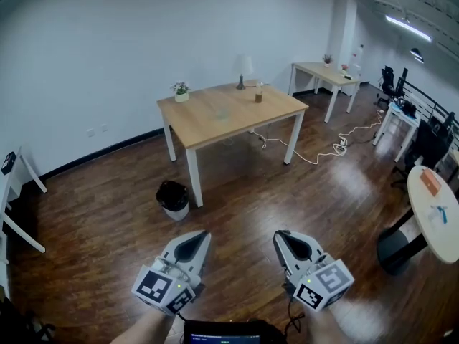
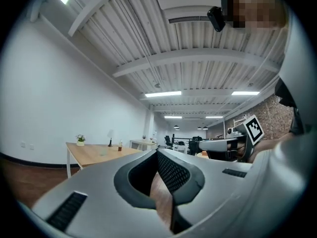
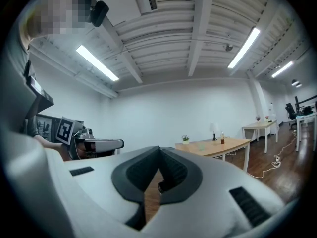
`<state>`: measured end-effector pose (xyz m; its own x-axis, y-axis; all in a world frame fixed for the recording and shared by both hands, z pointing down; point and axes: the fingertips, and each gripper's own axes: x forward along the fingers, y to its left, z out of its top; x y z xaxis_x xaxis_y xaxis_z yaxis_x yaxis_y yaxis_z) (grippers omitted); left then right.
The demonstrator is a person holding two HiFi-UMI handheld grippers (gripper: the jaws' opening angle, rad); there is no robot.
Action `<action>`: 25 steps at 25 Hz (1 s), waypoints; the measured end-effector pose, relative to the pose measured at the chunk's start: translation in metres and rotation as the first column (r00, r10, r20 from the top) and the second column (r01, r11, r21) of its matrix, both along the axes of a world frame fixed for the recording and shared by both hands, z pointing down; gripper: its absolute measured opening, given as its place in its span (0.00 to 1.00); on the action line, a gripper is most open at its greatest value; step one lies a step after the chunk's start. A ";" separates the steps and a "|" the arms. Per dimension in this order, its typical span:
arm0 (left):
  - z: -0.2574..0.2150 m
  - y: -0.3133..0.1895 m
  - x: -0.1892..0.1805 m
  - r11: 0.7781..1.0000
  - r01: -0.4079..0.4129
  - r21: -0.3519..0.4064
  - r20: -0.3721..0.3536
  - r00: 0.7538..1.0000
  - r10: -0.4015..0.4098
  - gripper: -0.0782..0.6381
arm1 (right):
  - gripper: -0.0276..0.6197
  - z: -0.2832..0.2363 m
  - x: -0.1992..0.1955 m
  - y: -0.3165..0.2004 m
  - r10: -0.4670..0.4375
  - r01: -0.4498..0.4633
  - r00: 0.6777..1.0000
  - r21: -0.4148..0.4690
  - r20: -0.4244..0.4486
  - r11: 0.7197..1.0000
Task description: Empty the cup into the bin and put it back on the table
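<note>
A small clear cup stands on the wooden table across the room, seen faintly in the left gripper view and the right gripper view. On the floor by the table's near left leg stands a black-lined bin. Low in the head view, well short of the bin, I hold both grippers side by side above the wooden floor. My left gripper is shut with nothing in it. My right gripper is shut and empty too.
A potted plant, a lamp and a brown bottle share the table. A white cable trails over the floor to its right. A second table stands behind, a round white table at right.
</note>
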<state>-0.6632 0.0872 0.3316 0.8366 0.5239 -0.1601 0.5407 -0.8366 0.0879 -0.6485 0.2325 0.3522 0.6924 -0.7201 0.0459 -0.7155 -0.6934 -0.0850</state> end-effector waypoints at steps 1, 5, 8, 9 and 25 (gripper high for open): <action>0.002 0.003 0.008 1.000 -0.007 0.004 0.001 1.000 0.007 0.10 | 0.04 0.000 0.010 0.001 0.002 -0.002 1.000 0.004 0.001 1.000; 0.006 0.013 0.045 0.999 -0.039 -0.003 0.016 0.999 0.039 0.10 | 0.04 0.005 0.052 0.002 -0.012 0.011 1.000 0.018 0.022 1.000; 0.007 0.015 0.080 1.000 -0.015 -0.002 0.015 1.000 0.015 0.10 | 0.04 0.004 0.087 0.004 -0.037 0.036 0.999 0.024 0.008 0.999; 0.006 0.015 0.094 1.000 0.000 -0.005 0.015 1.000 0.000 0.10 | 0.04 0.003 0.101 0.006 -0.042 0.042 0.999 0.024 0.003 0.999; -0.004 0.031 0.270 0.989 0.148 0.021 0.019 0.989 -0.148 0.10 | 0.04 -0.005 0.296 0.040 -0.129 0.128 0.992 0.049 0.009 0.991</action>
<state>-0.3929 0.1187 0.3273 0.9080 0.3972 -0.1336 0.4094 -0.9088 0.0806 -0.3521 0.2724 0.3469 0.5936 -0.8046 0.0168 -0.7971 -0.5907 -0.1254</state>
